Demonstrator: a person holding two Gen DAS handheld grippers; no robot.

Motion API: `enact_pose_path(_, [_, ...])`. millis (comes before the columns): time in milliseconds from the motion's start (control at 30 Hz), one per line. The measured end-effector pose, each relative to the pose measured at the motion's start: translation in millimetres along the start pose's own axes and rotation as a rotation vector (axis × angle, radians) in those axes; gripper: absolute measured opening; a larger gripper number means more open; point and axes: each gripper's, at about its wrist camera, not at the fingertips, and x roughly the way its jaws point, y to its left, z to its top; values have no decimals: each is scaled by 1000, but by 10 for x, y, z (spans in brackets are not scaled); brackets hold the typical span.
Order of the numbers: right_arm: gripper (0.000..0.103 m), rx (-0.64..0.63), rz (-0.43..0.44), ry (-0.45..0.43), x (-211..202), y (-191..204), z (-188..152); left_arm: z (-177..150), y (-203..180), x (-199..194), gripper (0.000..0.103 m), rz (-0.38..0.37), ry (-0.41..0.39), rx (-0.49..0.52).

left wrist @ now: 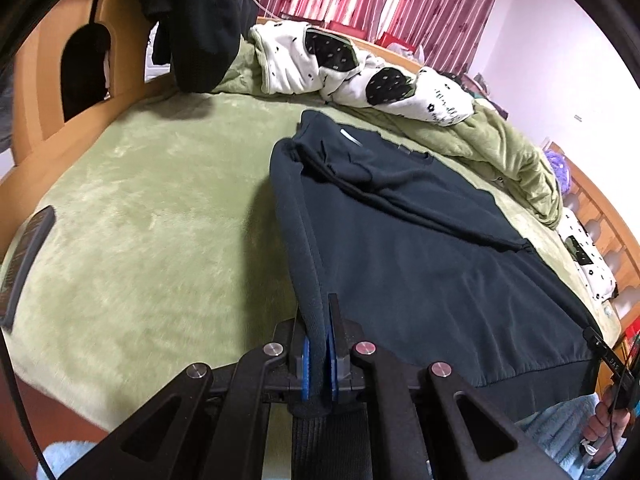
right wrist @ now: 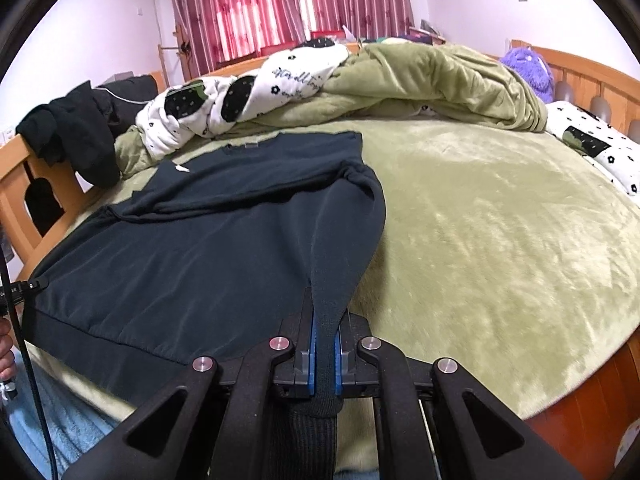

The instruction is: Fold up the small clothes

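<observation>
Sleeve-folding step in hand: the left gripper (left wrist: 318, 354) and right gripper (right wrist: 325, 354) each have jaws clenched on a cuff of the dark sweatshirt (left wrist: 420, 248) lying ahead on the bed (left wrist: 160, 216); next, I judge, carrying both sleeves inward across the body.

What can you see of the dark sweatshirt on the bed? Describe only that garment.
The dark sweatshirt is navy, soft knit, with ribbed hem and cuffs. It lies spread on the green blanket, neckline farthest from the cameras, sleeves folded across the body. The left gripper and right gripper are each shut on a bottom corner, lifting it.
</observation>
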Motion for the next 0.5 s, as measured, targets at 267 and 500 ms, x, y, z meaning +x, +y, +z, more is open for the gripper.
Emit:
enact_pose_path(267, [6, -12, 19, -68, -537, -5, -119, -41, -143, -457, 7, -16, -65, 34])
enact_pose_path(500, [6, 18, 26, -122, -715, 1, 58, 210, -277, -552, 7, -14, -103, 33])
